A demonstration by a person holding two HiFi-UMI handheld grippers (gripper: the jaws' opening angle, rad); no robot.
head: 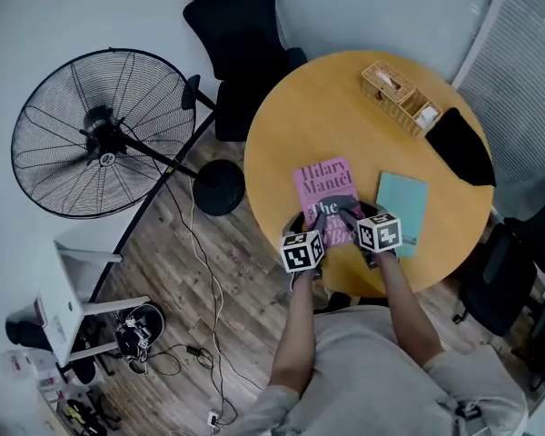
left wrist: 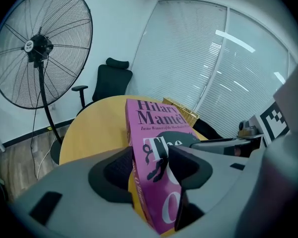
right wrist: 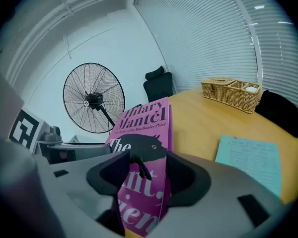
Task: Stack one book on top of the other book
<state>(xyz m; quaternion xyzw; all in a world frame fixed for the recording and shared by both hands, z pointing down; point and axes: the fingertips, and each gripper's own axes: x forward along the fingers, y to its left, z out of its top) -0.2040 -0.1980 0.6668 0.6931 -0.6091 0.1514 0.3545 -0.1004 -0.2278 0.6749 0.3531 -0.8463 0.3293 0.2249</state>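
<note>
A thick pink book [head: 325, 189] with dark lettering hangs a little above the round wooden table [head: 309, 116], its near end gripped from both sides. My left gripper [head: 316, 220] is shut on the pink book's [left wrist: 151, 152] left near edge. My right gripper [head: 350, 218] is shut on the pink book's [right wrist: 144, 167] right near edge. A thin teal book [head: 401, 210] lies flat on the table just right of the pink one, also seen as the teal book [right wrist: 249, 157] in the right gripper view.
A wicker basket [head: 398, 96] and a black cloth item [head: 460, 143] sit at the table's far right. A black office chair [head: 241, 34] stands behind the table. A large floor fan [head: 95, 134] stands to the left, its round base [head: 220, 189] near the table edge.
</note>
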